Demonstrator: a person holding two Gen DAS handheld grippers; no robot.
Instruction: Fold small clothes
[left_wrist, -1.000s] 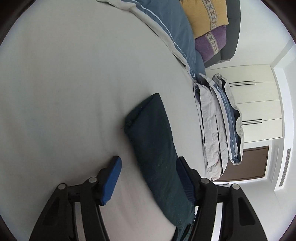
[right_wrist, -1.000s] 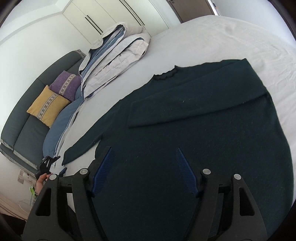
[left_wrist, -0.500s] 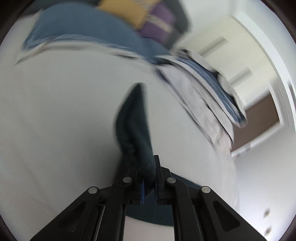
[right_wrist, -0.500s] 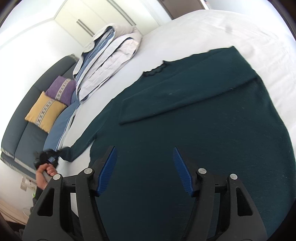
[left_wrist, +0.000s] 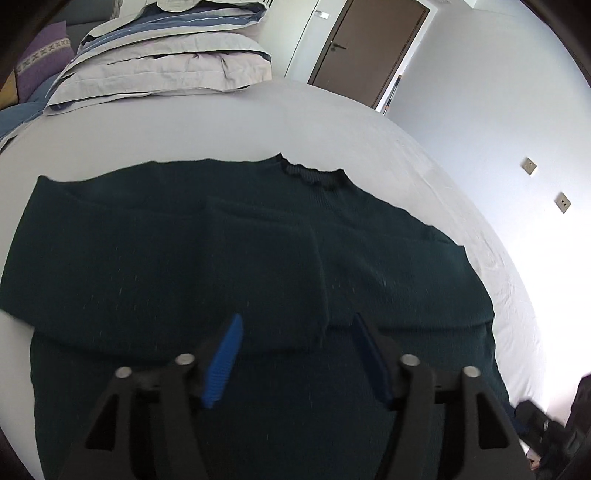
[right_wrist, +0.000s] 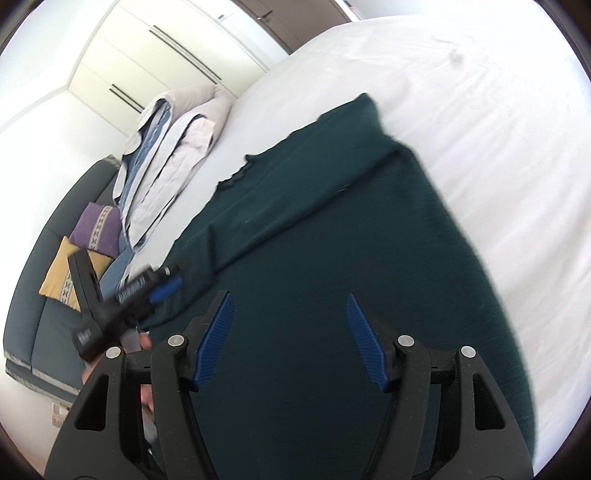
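Left wrist view is showing the brown wooden door, which the right wrist view is leaving out; the right view alone is catching the yellow patterned cushion. The dark green knitted sweater is lying flat on the white bed sheet, both sleeves folded across its body, its collar and long axis pointing toward the folded grey-blue duvet. The left gripper has just been opening, nothing between its blue pads. The right gripper is hanging parted over the sweater's body.

Far beyond the fingers, folded bedding lies on the white bed, a brown door behind it.
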